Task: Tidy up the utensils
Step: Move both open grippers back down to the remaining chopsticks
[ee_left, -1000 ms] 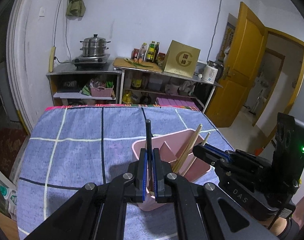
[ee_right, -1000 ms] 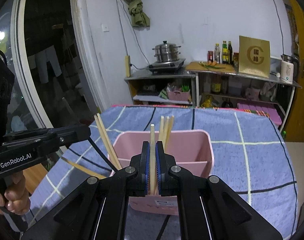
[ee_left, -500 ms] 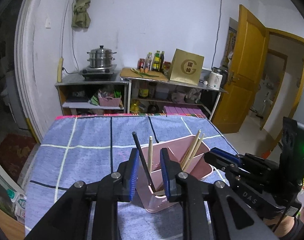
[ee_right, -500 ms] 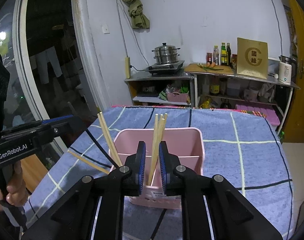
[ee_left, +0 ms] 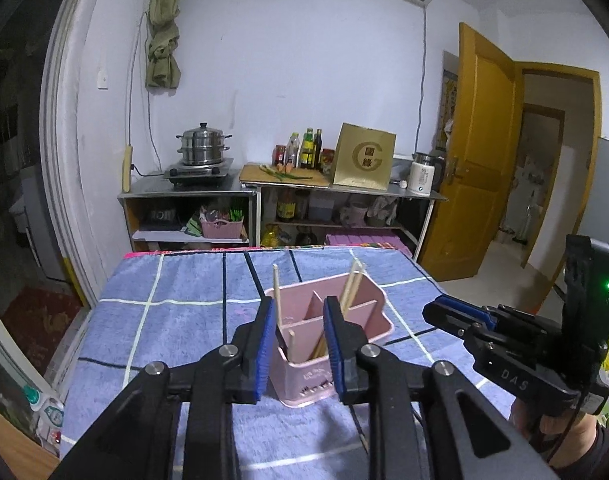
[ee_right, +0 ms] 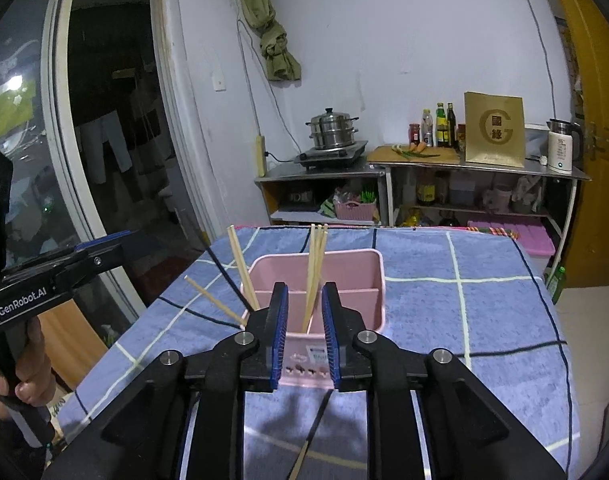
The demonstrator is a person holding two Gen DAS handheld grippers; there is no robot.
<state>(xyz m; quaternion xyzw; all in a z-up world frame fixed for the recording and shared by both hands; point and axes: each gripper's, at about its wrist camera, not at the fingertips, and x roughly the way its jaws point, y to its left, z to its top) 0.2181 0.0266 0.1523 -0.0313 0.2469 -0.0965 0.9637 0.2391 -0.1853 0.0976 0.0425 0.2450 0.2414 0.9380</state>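
Observation:
A pink divided utensil holder stands on the blue checked tablecloth. Several wooden chopsticks lean in its compartments, and a black chopstick leans in its left one. In the left wrist view chopsticks stand in the far compartment and one in the near. My left gripper is open and empty, just in front of the holder. My right gripper is open and empty, also just in front of it. Loose chopsticks lie on the cloth under the right gripper.
The table has its edges near on the left and far sides. Behind it stand shelves with a steel pot, bottles, a gold box and a kettle. An open yellow door is at the right.
Both grippers have opened and let go of their chopsticks, which now stand in the holder. Both have pulled back and up from the holder.

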